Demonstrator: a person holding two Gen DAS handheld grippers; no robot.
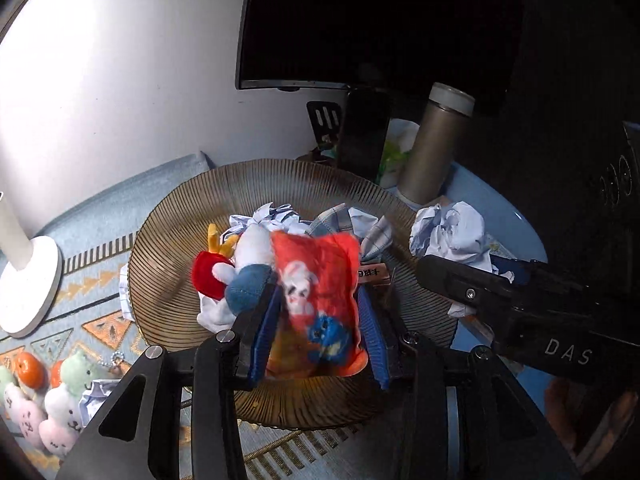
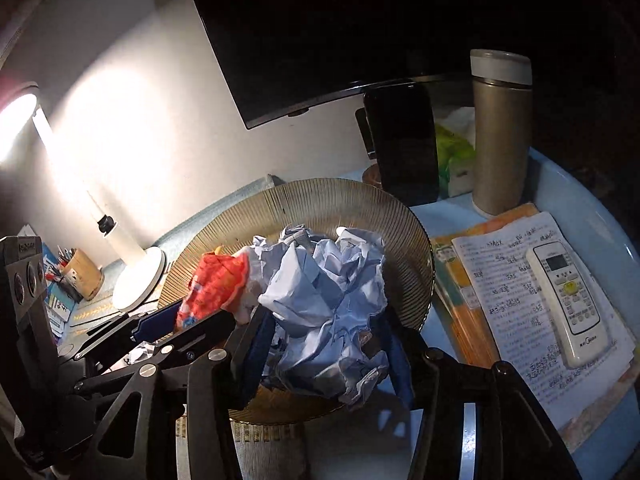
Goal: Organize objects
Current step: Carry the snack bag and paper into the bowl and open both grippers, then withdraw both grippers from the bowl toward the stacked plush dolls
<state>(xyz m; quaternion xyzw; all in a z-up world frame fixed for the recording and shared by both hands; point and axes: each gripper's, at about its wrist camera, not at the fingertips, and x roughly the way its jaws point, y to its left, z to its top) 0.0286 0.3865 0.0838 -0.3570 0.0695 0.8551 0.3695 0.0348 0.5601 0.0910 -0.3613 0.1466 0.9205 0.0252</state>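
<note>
My left gripper (image 1: 318, 300) is shut on an orange plush pouch (image 1: 320, 296) with a white rabbit and a blue figure on it, held above the ribbed brown glass plate (image 1: 180, 240). The plate holds a plush toy (image 1: 240, 268), crumpled paper (image 1: 272, 216) and a checked cloth (image 1: 340, 220). My right gripper (image 2: 328, 320) is shut on a crumpled light-blue paper ball (image 2: 324, 300) over the plate's near rim (image 2: 408, 240). The pouch (image 2: 216, 284) and left gripper show at the left of the right wrist view. The right gripper with its paper ball (image 1: 452, 232) shows in the left wrist view.
A lamp base (image 1: 32, 284), plush keychains (image 1: 48, 408) and an orange (image 1: 30, 368) lie at the left. A steel thermos (image 2: 500, 132), a phone (image 2: 404, 144) and a monitor (image 2: 320, 40) stand behind. A remote (image 2: 564, 296) lies on papers (image 2: 508, 280). A pen cup (image 2: 80, 276) stands far left.
</note>
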